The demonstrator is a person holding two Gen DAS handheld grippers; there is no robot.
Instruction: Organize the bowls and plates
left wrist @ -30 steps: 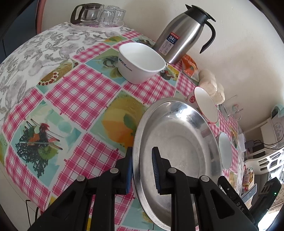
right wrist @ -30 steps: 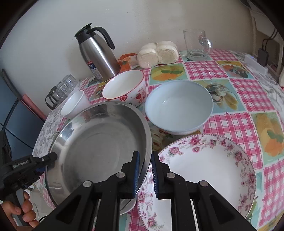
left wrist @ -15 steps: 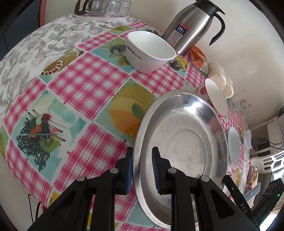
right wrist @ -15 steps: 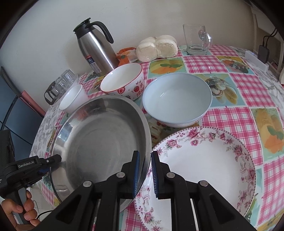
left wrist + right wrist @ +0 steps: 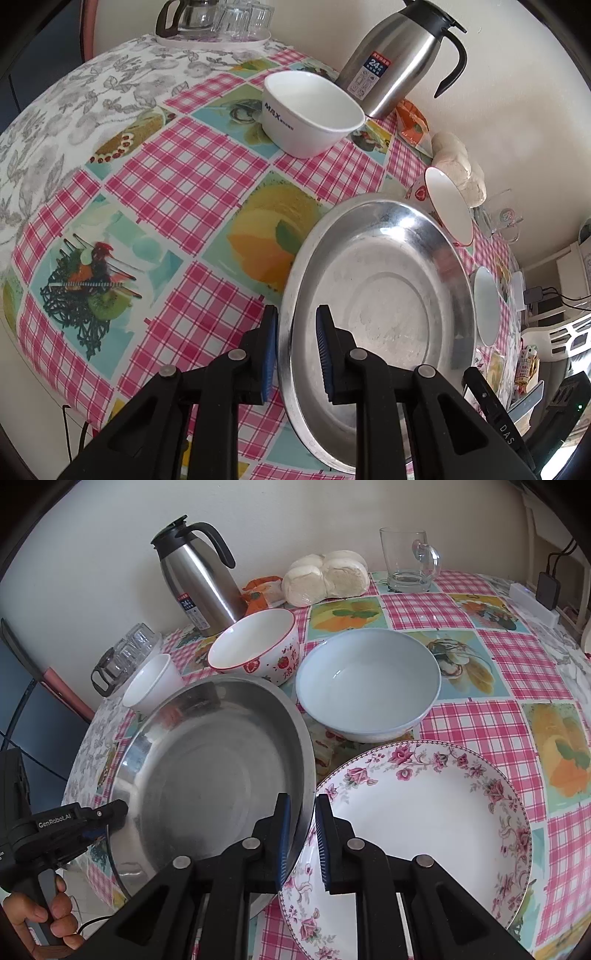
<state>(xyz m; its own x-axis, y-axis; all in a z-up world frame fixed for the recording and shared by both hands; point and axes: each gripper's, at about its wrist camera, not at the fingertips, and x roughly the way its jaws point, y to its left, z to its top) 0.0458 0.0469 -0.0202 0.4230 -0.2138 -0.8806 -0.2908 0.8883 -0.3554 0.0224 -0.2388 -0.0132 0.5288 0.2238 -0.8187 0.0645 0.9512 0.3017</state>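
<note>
Left wrist view first. Round stainless-steel plate [image 5: 384,295], shiny and shallow with a faint ring pressed in its base, cut off at 6 o'clock behind the black left gripper [image 5: 293,354]. Rim clamped between blue ribbed pads, jaws narrow, one pad outside the rim and one inside. Strawberry-patterned bowl [image 5: 448,206] at 2 o'clock seen nearly edge-on, pattern mostly hidden. Pale blue bowl [image 5: 485,306] at 3 o'clock reduced to a thin sliver by the lens. White squarish bowl printed "MAX" [image 5: 314,114] at 12 o'clock, smooth and glossy, beside a brushed-steel jug with black handle [image 5: 399,59]. Glass pot and cups at the top edge cropped. Glossy pink-checked tablecloth with fruit pictures [image 5: 184,173] underneath.

Right wrist view next. Same steel plate [image 5: 218,775] at 9 o'clock, opposite rim pinched by the right gripper [image 5: 301,834], jaws narrow, near edge hidden behind the black fingers. Left gripper [image 5: 110,812] on the far rim, held by a hand [image 5: 44,919] partly cropped. White floral-rimmed ceramic plate [image 5: 436,812] at 4 o'clock, flat on the cloth, lower edge covered by the gripper. Whether the steel rim touches it, impossible to tell. Clear glass mug [image 5: 408,563] and wrapped white buns [image 5: 325,576] at 1 o'clock.
</note>
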